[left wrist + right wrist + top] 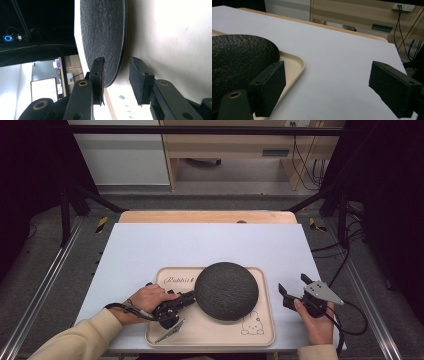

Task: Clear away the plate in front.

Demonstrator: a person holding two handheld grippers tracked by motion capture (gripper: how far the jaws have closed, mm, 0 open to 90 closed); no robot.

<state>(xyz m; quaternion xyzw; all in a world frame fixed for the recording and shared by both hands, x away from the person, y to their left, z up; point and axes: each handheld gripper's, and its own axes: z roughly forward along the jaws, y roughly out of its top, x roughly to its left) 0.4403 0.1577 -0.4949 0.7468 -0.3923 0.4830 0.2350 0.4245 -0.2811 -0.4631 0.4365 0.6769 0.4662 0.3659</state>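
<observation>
Our left gripper [116, 82] has its fingers released astride the rim of the round, black, rough-textured plate [226, 290], while our right gripper [296, 285] fingers gape empty over the white surface [200, 245].

I read one script word, roughly "Rabbits", on the tray [260, 285] at its far left, beside the plate [226, 290].

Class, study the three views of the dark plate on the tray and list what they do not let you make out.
- High view: the dark plate covers the middle of the tray.
- High view: the left gripper has fingertips lost against the plate's dark rim; contact is unclear.
- Left gripper view: the tray print by the fingers is blurred and cut off.
- Right gripper view: the plate runs past the left edge, behind a finger.
</observation>
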